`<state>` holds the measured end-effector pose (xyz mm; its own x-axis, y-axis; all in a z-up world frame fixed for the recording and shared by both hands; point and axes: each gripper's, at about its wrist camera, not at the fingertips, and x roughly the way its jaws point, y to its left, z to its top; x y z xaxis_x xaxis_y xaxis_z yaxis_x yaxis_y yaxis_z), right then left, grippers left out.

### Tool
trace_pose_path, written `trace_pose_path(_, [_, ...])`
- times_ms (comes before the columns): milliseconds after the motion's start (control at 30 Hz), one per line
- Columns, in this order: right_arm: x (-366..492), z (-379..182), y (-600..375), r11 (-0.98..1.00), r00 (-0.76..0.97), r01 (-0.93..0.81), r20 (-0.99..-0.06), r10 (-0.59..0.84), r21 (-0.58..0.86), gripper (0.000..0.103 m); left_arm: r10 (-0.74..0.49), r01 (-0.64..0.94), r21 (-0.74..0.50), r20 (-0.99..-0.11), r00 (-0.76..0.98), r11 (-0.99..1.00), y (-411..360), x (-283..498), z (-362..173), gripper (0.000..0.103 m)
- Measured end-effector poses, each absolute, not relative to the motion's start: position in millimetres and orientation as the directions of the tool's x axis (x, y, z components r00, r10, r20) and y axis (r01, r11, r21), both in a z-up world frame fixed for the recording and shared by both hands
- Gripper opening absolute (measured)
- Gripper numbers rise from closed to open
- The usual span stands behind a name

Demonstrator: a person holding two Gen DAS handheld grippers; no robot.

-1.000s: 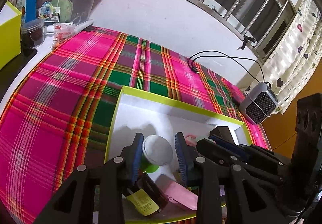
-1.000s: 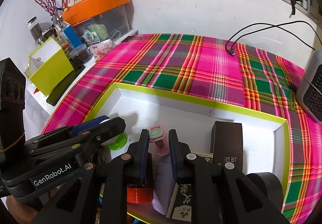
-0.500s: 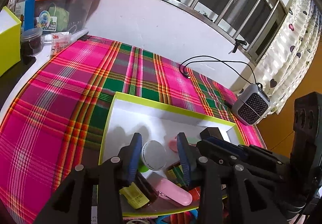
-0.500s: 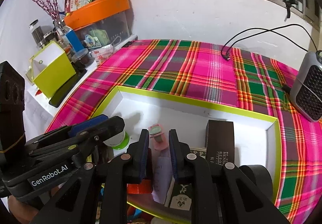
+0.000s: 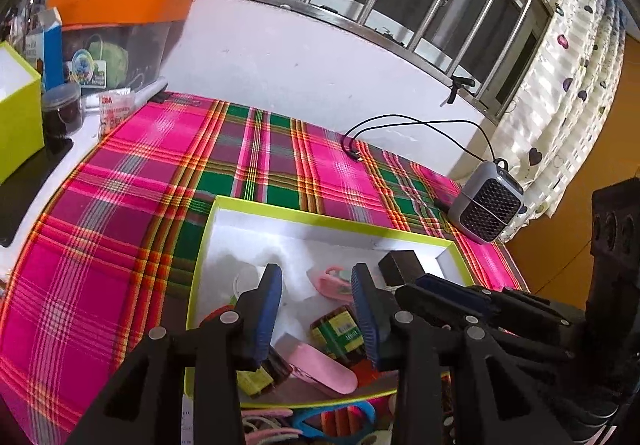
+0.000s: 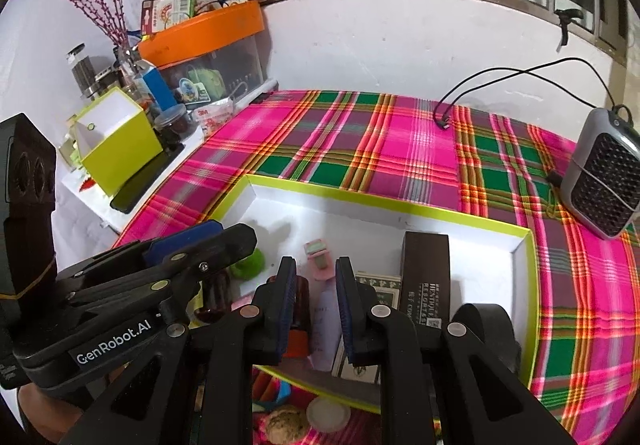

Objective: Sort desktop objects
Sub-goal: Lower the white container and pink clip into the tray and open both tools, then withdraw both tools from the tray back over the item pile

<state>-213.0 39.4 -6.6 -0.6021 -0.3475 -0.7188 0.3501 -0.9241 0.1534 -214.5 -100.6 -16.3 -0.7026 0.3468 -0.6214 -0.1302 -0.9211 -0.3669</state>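
Observation:
A lime-rimmed white tray (image 5: 332, 219) (image 6: 384, 203) lies on the plaid cloth and holds several small items. My left gripper (image 5: 316, 301) is open and empty above the tray's near part. Below it lie a pink case (image 5: 320, 367), a green box (image 5: 340, 331), a pink clip (image 5: 334, 279) and a white-lidded green jar (image 5: 248, 277). My right gripper (image 6: 312, 305) is open a little and empty, over a dark bottle (image 6: 300, 301) and a paper. A dark brown box (image 6: 426, 277) and the green jar (image 6: 250, 265) lie in the tray.
A grey heater (image 5: 486, 205) (image 6: 600, 181) with its black cable stands at the cloth's right edge. A lime box (image 6: 116, 139), a phone, jars and an orange-lidded bin (image 6: 208, 45) crowd the left side. Loose small things (image 6: 304, 417) lie on the cloth in front of the tray.
Both grippers have pulled back and up from the tray. The left one has let go of the white-lidded green jar, which now stands in the tray to its left.

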Motion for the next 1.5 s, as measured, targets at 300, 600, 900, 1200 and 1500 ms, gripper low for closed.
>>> trace_pose_path(300, [-192,0,38,-0.915,-0.601,0.379,-0.716,-0.356,0.137,0.021,0.309,-0.116,-0.323,-0.647,-0.697,-0.939,-94,-196,-12,0.036])
trace_pose_path(600, [-173,5,43,-0.906,-0.603,0.399,-0.706,-0.373,0.138,0.021,0.275,-0.115,-0.277,-0.657,-0.702,-0.954,-85,-178,-2,0.036])
trace_pose_path(900, [-149,9,56,-0.903,-0.61,0.408,-0.697,-0.377,0.132,0.021,0.257,-0.135,-0.23,-0.668,-0.699,-0.964,-68,-157,7,0.036])
trace_pose_path(1200, [-127,12,65,-0.902,-0.614,0.417,-0.696,-0.372,0.113,0.021,0.264,-0.154,-0.22,-0.671,-0.693,-0.963,-55,-135,9,0.036])
trace_pose_path(1500, [-110,12,71,-0.895,-0.609,0.431,-0.695,-0.381,0.113,0.021,0.254,-0.16,-0.2,-0.675,-0.692,-0.967,-48,-118,12,0.036])
